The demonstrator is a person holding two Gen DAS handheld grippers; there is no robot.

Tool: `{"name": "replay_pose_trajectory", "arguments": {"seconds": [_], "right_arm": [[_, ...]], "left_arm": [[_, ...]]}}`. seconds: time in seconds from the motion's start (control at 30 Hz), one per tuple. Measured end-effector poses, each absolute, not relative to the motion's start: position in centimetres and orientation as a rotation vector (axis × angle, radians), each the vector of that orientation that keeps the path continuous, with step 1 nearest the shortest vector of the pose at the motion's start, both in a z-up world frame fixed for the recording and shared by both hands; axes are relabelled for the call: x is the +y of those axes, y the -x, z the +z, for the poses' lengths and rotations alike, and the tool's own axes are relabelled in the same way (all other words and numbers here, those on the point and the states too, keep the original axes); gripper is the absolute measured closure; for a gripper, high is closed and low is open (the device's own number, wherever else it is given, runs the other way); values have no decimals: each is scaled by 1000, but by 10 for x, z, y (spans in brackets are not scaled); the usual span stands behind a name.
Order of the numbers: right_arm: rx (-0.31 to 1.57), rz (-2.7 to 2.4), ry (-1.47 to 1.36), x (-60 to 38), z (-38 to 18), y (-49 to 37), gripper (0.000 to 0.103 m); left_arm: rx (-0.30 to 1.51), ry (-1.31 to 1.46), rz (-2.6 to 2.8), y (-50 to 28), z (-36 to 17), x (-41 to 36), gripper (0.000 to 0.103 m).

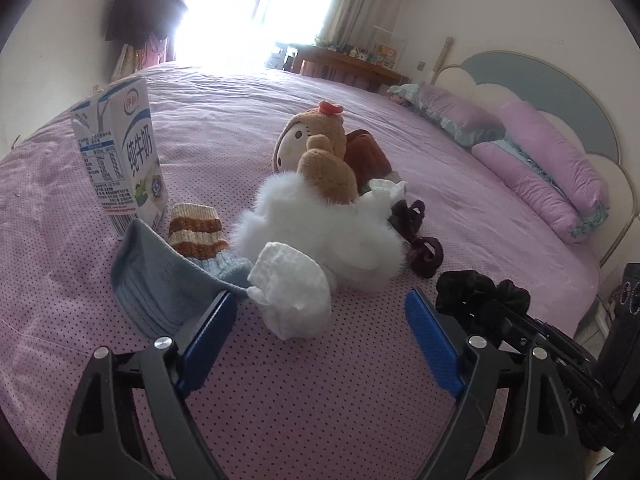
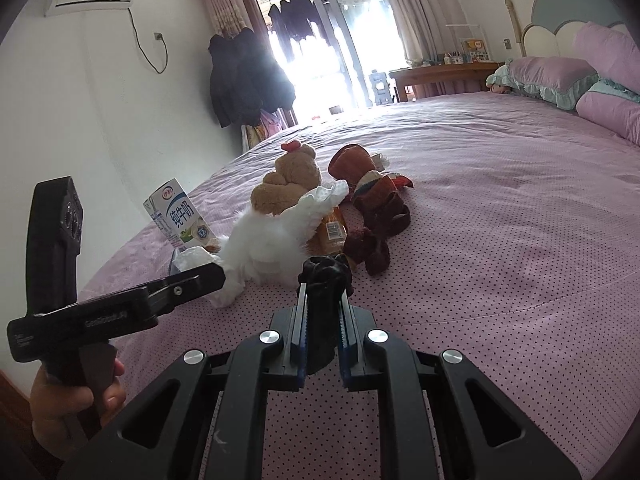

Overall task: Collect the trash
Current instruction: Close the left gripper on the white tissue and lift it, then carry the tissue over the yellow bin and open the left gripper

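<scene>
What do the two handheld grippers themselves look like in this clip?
Both are matte black frames with cut-out arms and silver round bolts. The left gripper has blue textured pads on its fingers. The right gripper has the same blue pads edge-on. Seen from the right wrist view, the left unit has a pistol-style handle with small white lettering, gripped by a bare hand; no sleeve shows.

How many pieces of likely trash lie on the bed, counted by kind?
Milk carton: 1
Crumpled white tissues: 2
Orange packet with barcode: 1
Total: 4
</scene>
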State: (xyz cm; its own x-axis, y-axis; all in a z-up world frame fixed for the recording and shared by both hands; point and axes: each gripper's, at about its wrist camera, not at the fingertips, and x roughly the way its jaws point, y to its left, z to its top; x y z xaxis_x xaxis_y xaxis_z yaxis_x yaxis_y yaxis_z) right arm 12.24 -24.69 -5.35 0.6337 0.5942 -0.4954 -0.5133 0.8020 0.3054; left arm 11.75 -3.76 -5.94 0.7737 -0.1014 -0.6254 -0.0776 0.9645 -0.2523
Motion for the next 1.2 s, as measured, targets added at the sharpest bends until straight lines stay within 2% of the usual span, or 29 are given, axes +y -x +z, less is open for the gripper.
{"name": "replay_pose_trajectory", "arguments": {"seconds": [0.1, 0.13, 0.17, 0.2, 0.33, 0.87, 1.2], "right_arm": [[621, 645, -142, -247, -55, -122, 91], [623, 647, -140, -247, -55, -121, 91], [624, 646, -137, -248, -56, -121, 91], [625, 644, -134, -249, -56, -120, 91], [634, 634, -132, -251, -59, -118, 91], [583, 546, -163, -307, -34, -76, 91], [592, 334, -147, -386, -31, -10, 91]], "left_arm": [[725, 261, 9, -131, -66, -38, 42], [746, 271, 13, -134, -69, -34, 58], [752, 291, 14, -135, -72, -31, 68], [747, 312, 8, -134, -73, -27, 68], [720, 330, -4, -126, -73, -20, 80], [629, 263, -179, -53, -30, -53, 80], [694, 156, -531, -38, -34, -167, 80]]}}
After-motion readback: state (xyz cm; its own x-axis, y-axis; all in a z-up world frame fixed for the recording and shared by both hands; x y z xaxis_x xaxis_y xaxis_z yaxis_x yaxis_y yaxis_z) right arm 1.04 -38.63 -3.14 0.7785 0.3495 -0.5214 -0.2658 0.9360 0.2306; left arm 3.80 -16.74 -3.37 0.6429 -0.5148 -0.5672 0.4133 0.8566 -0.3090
